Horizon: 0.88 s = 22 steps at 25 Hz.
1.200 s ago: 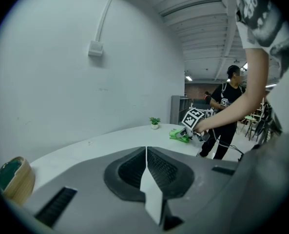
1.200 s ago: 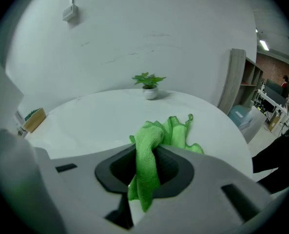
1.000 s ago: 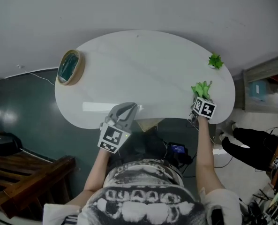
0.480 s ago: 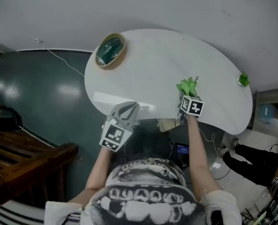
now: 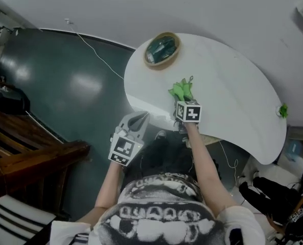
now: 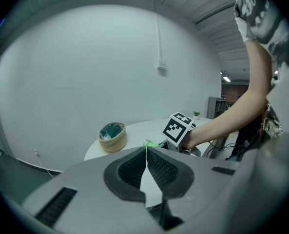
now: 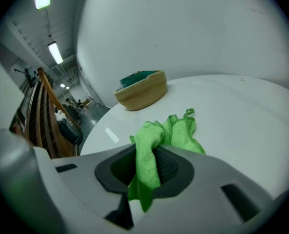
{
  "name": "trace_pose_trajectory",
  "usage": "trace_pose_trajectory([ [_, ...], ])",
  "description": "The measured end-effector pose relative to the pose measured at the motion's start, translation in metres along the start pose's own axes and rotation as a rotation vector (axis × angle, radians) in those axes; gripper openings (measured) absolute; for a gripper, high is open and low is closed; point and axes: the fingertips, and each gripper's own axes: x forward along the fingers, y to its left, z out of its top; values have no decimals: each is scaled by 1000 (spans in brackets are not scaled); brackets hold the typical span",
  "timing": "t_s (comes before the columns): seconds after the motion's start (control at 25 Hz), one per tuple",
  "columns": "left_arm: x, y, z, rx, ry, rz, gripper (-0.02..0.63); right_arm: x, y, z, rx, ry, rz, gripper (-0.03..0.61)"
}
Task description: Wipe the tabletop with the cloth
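Right gripper: clamping the cloth, which is spilling ahead onto the counter.
Left gripper: hovering beside the counter edge, jaws pressing together.

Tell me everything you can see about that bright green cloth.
The cloth is bright green, soft and fuzzy-looking, with a stitched hem and a small loop at one corner. It is crumpled, one fold pinched between the jaws of the right gripper, the rest bunched on the white tabletop ahead of it.
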Motion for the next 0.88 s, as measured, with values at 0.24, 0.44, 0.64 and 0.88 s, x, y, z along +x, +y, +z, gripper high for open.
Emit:
trace_pose_trajectory([
  [0.24,-39,23,-30,-64,31,78,8,30,87,-6,-100,46,122,63],
  [0.44,-43,25,-39,-70,35,59,8,24,94,-9,-118,26,132,63],
  [0.64,-9,4,-23,-37,12,-31,8,-17,34,3,-63,-53,57,63],
  [0.88,35,-57,20,76,-47,-225,8,-96,-89,-6,78,-143,-152,63],
])
